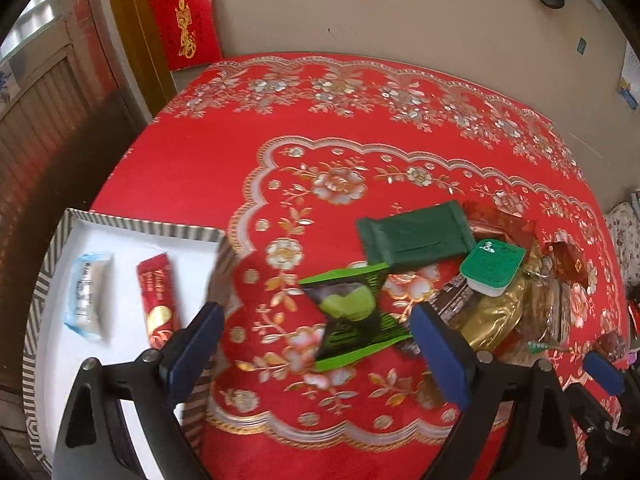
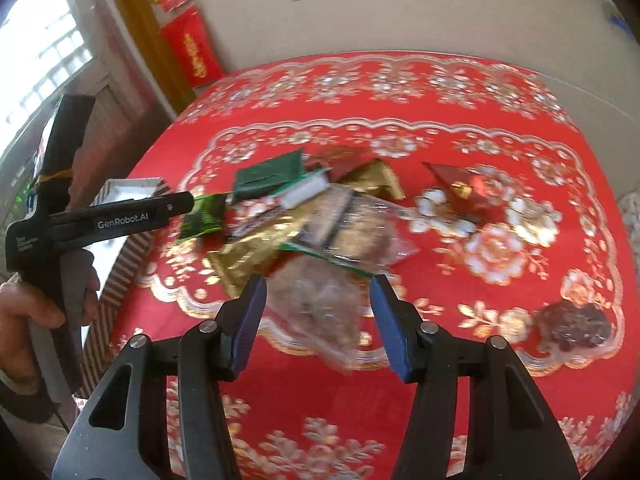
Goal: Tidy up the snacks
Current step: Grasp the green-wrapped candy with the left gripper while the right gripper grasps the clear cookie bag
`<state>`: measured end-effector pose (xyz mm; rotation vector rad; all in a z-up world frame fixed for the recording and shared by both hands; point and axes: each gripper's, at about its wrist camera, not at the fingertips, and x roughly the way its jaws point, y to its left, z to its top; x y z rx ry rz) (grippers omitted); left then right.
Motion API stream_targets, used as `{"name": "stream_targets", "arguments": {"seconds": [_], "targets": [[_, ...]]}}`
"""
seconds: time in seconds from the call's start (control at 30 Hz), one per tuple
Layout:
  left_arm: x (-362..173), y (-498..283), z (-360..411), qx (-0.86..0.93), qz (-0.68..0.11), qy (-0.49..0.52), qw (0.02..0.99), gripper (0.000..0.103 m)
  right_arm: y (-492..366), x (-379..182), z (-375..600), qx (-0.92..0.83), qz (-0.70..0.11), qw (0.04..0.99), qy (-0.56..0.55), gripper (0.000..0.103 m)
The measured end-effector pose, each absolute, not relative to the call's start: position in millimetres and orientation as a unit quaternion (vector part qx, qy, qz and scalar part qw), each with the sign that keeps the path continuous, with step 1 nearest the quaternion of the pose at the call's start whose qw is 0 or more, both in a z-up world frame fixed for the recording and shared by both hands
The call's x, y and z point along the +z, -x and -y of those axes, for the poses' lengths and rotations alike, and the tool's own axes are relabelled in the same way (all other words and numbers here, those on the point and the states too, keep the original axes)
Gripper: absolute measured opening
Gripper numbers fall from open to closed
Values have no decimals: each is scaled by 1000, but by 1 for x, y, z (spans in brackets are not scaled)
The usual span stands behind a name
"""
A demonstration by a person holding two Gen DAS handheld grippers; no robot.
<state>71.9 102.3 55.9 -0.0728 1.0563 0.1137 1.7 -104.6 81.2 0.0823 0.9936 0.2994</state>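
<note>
The green packet (image 1: pixel 352 316) lies at lower centre on the red surface (image 1: pixel 192 168), framed by the left hand-held gripper (image 1: pixel 316 340), fingers apart. Likely light, crinkly, slippery; pinch its crimped end. The right hand-held gripper (image 2: pixel 318 322) gapes too.

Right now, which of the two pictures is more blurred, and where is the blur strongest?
Right wrist view: more blurred, strongest on the snack pile and the clear packet. Left wrist view: sharper, only the green packet and the box edge smear; both bend straight lines toward the edges.
</note>
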Motion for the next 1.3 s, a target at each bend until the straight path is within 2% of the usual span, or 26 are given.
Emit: {"name": "stream_targets", "arguments": {"seconds": [0.5, 1.3], "targets": [[31, -97, -89, 101, -522, 39, 846, 95, -44, 76, 122, 135, -494, 852, -111, 54], [15, -108, -88, 95, -530, 34, 842, 95, -62, 61, 107, 78, -509, 845, -141, 56]]}}
